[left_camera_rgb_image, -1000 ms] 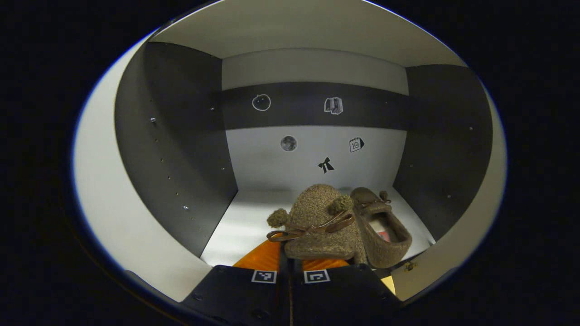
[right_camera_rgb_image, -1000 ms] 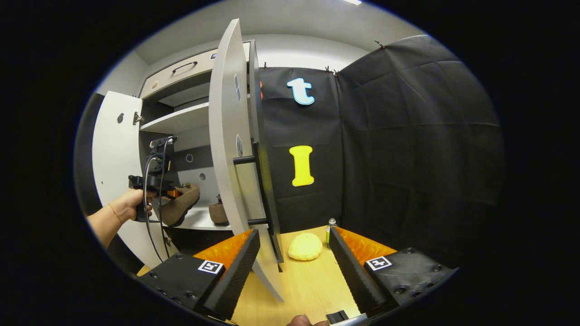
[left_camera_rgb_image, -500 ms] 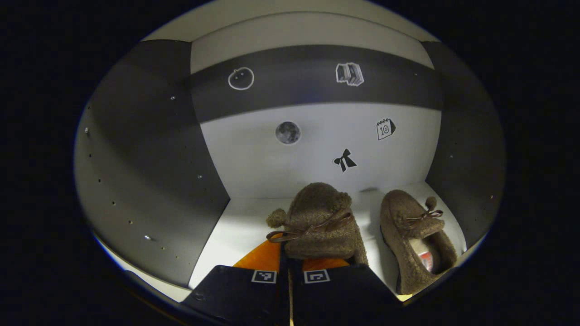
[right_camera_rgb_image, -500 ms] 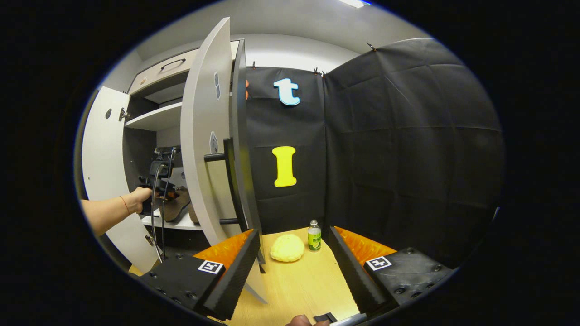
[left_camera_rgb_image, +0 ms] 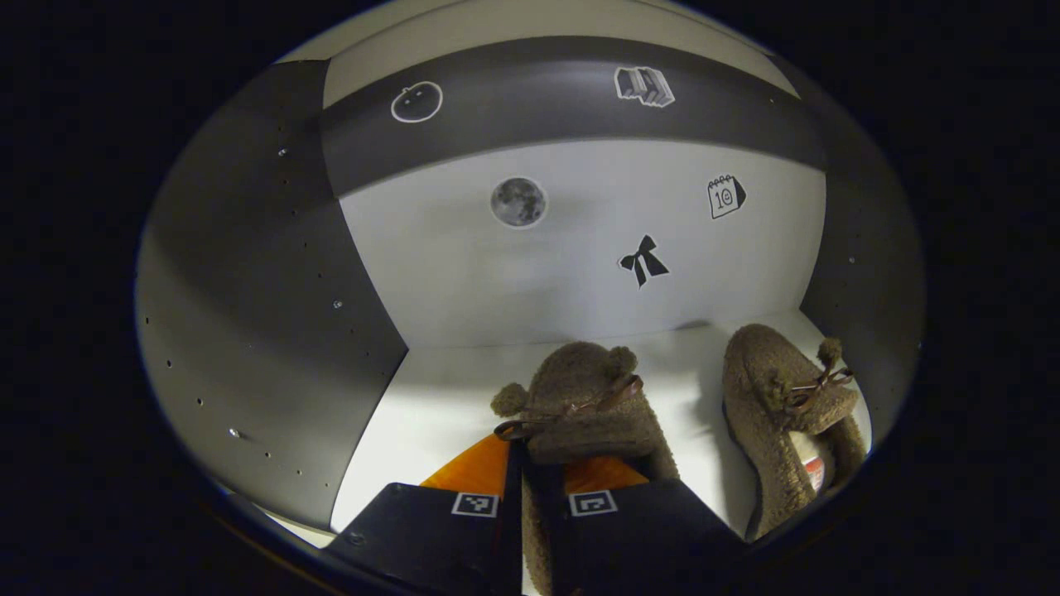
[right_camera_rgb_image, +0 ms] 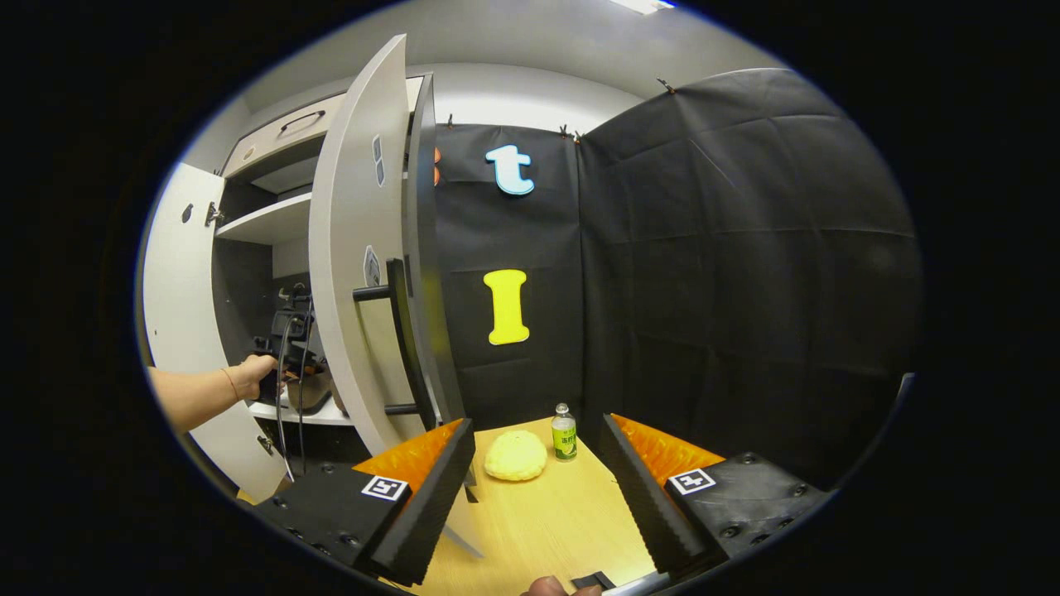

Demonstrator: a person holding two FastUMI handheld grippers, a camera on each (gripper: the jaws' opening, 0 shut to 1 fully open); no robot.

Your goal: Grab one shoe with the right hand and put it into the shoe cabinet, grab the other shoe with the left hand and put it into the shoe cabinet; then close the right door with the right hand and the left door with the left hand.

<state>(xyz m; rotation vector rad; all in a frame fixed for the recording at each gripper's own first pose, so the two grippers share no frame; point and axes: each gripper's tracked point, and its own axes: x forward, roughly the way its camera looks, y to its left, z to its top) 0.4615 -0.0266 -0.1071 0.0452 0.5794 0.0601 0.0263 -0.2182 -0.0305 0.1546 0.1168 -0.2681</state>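
Second shoe is going in: the left gripper (left_camera_rgb_image: 530, 497) has its fingers clamped on the held shoe (left_camera_rgb_image: 584, 406) over the cabinet shelf (left_camera_rgb_image: 431, 406), the other shoe (left_camera_rgb_image: 787, 414) to their right; next, let go. Right gripper (right_camera_rgb_image: 538, 488) fingers wide, empty

Fuzzy fleece shoes (left_camera_rgb_image: 588, 397), smooth matt shelf (left_camera_rgb_image: 431, 414), wood-look table (right_camera_rgb_image: 538, 513)
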